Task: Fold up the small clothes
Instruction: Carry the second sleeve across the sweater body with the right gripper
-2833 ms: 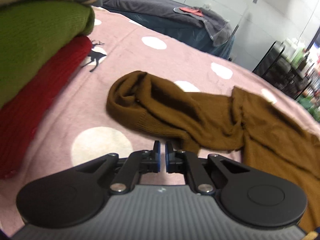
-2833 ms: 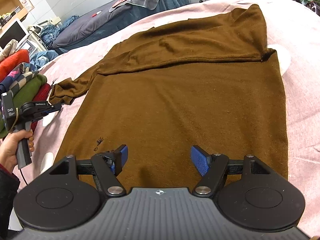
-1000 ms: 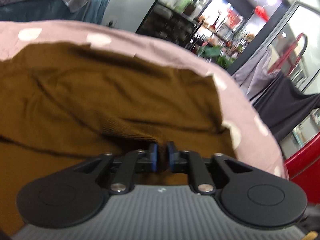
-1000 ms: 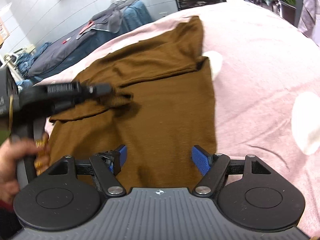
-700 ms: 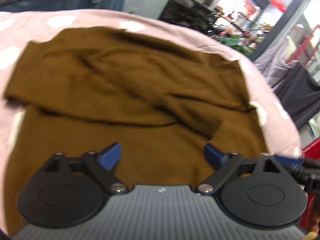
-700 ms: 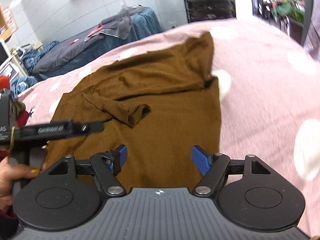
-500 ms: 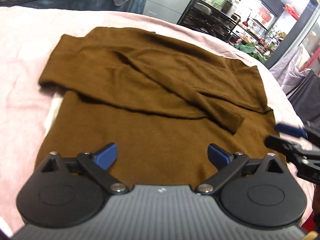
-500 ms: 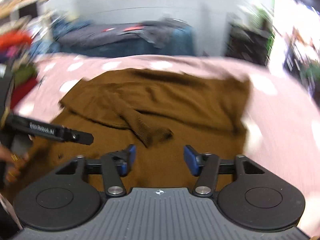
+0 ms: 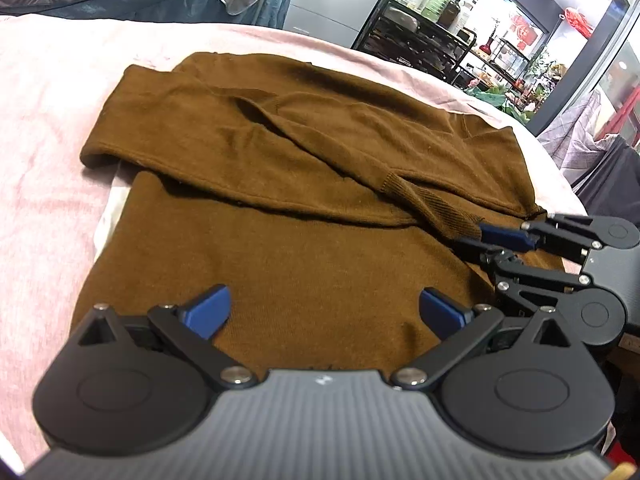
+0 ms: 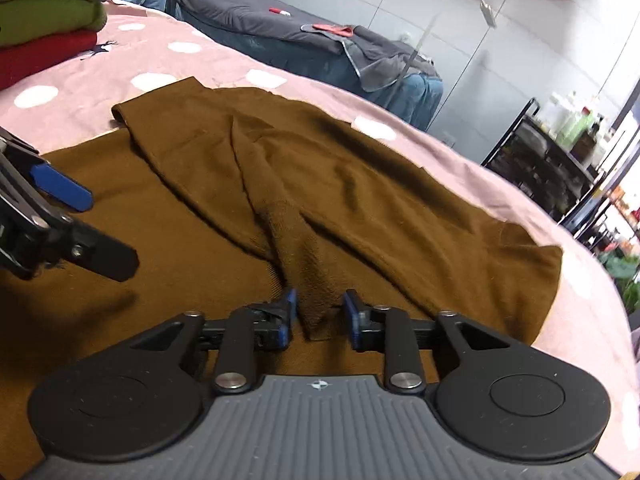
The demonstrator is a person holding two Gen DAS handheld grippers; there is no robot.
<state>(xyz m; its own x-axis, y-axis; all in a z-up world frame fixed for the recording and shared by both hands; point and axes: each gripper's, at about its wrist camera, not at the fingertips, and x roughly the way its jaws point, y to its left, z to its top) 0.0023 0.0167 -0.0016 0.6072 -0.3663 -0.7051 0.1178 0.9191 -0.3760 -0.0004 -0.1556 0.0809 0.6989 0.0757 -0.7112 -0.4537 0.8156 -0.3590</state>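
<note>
A brown knit sweater (image 9: 304,248) lies flat on the pink dotted bedspread (image 9: 44,120), both sleeves folded across its chest. My left gripper (image 9: 324,310) is open and empty above the sweater's lower body. My right gripper (image 10: 318,314) has its jaws partly closed around the ribbed cuff (image 10: 316,280) of the upper sleeve, with small gaps showing at both pads. In the left wrist view the right gripper (image 9: 476,240) is at the cuff (image 9: 440,212) on the right. In the right wrist view the left gripper (image 10: 76,224) enters from the left edge.
A stack of folded clothes, green (image 10: 48,16) over red (image 10: 36,56), stands at the far left of the bed. A dark grey couch (image 10: 280,28) with cloths lies behind the bed. Black shelves with bottles (image 9: 436,24) stand at the back right.
My left gripper carried the sleeve across the sweater, let go and pulled back open. My right gripper swung in to the sleeve cuff and narrowed its jaws around it.
</note>
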